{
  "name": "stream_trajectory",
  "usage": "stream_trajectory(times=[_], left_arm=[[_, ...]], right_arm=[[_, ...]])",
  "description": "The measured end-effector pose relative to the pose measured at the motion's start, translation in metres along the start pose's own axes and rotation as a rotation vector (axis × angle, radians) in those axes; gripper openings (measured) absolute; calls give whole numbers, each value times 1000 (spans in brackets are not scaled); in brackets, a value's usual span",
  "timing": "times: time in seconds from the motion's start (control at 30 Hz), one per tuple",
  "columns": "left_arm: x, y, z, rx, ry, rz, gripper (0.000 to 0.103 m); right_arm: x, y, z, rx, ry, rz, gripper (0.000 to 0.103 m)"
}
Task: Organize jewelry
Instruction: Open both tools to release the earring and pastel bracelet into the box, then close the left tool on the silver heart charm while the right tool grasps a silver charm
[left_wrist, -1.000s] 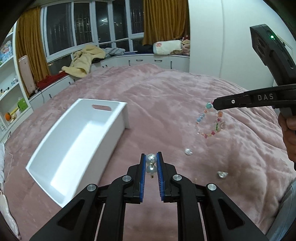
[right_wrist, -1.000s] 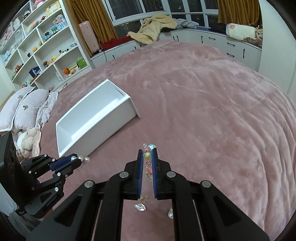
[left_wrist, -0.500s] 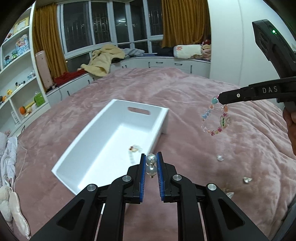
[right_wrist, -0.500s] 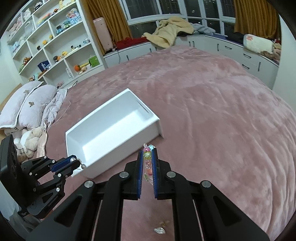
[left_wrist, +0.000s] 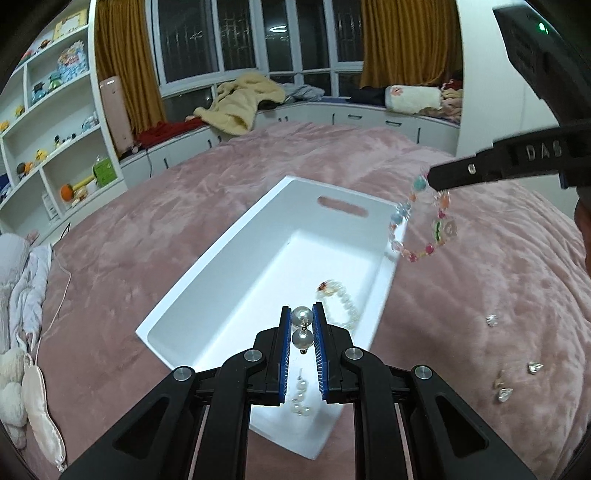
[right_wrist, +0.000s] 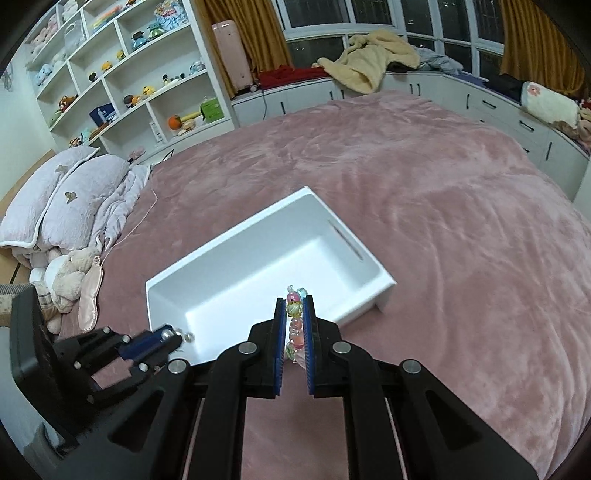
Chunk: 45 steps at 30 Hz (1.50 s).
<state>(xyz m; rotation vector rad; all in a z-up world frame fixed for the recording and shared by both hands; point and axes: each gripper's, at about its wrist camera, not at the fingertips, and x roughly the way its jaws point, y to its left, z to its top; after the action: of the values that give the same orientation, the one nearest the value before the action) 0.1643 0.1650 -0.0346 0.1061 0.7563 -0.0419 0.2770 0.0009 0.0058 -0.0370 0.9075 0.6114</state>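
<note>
My left gripper (left_wrist: 302, 320) is shut on a pearl earring (left_wrist: 301, 328) and holds it above the near end of the white box (left_wrist: 221, 254). A pearl bracelet (left_wrist: 341, 301) and another pearl earring (left_wrist: 300, 397) lie inside the box. My right gripper (right_wrist: 294, 308) is shut on a colourful bead bracelet (right_wrist: 294, 325), near the box's front wall (right_wrist: 369, 295). In the left wrist view the bead bracelet (left_wrist: 421, 229) hangs from the right gripper (left_wrist: 439, 177) over the box's right rim. The left gripper (right_wrist: 173, 334) shows at lower left in the right wrist view.
Several small crystal earrings (left_wrist: 511, 373) lie on the pink bedspread (left_wrist: 480, 288) right of the box. Pillows and soft toys (right_wrist: 62, 206) are piled at the bed's left edge. Shelves (right_wrist: 122, 74) and a window bench (right_wrist: 388, 77) stand beyond.
Both grippers have moved toward the box. The pearl earring is now over the box's near end and the bead bracelet hangs over its right rim.
</note>
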Motion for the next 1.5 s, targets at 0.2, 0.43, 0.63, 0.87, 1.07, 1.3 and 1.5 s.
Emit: stream_trajectory(times=[0.2, 0.43, 0.63, 0.87, 1.07, 1.3, 1.5], left_arm=[[22, 12, -11, -31, 49, 22, 17], [37, 19, -22, -58, 79, 26, 17], [38, 23, -24, -72, 78, 19, 23], [23, 21, -22, -81, 12, 23, 64], [0, 6, -19, -68, -34, -37, 84], [-7, -33, -20, -18, -47, -100, 87], [-10, -73, -25, 31, -41, -157, 89]], right_arm=[[36, 22, 8, -18, 40, 29, 10], [78, 36, -4, -35, 113, 40, 10], [95, 37, -11, -15, 141, 106, 12], [69, 28, -7, 38, 26, 167, 68], [36, -2, -12, 70, -17, 145, 81], [-1, -52, -37, 112, -21, 58, 81], [-33, -82, -65, 115, -19, -6, 81]])
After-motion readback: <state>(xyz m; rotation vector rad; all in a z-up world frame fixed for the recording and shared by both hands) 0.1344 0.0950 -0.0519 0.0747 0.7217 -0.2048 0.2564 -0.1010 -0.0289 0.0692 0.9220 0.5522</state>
